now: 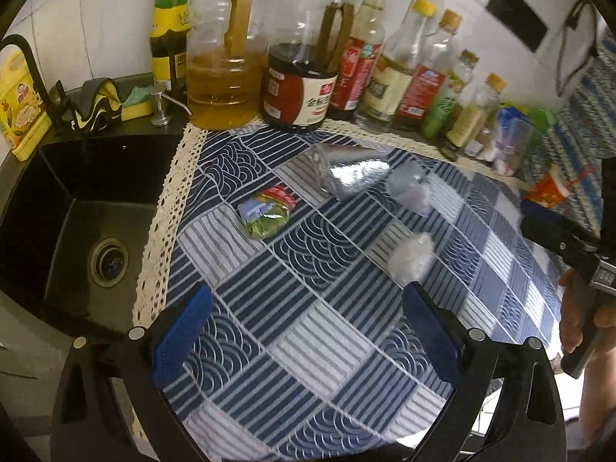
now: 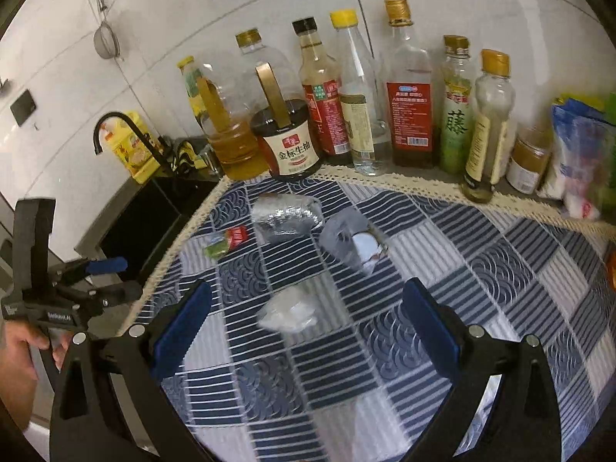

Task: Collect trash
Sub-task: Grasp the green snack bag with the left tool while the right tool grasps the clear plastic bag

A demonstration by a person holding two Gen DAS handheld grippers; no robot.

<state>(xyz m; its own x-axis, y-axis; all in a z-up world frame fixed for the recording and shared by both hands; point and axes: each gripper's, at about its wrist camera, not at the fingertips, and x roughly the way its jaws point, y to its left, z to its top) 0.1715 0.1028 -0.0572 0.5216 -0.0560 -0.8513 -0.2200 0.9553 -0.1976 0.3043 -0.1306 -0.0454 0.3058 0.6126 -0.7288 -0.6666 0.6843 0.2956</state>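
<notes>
Patterned cloth (image 2: 423, 269), half-full oil jug (image 2: 235, 134), both hand-held grippers (image 1: 304, 331) (image 2: 304, 327) spread, empty.

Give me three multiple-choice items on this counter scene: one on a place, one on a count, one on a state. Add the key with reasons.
1. Where does the sink lie relative to the cloth in the left wrist view?
A. Left of it
B. Right of it
C. On top of it

2. How many pieces of trash lie on the cloth?
A. Two
B. Four
C. Seven

3. What state are the right tongs in?
A. Shut on a wrapper
B. Shut on a bottle
C. Open

Key: 1 A, the sink borders the cloth's lace edge on the left. 2 B, a coloured wrapper, a silver bag, a grey pouch and a white wad. 3 C, the blue pads stand wide apart, holding nothing.
</notes>
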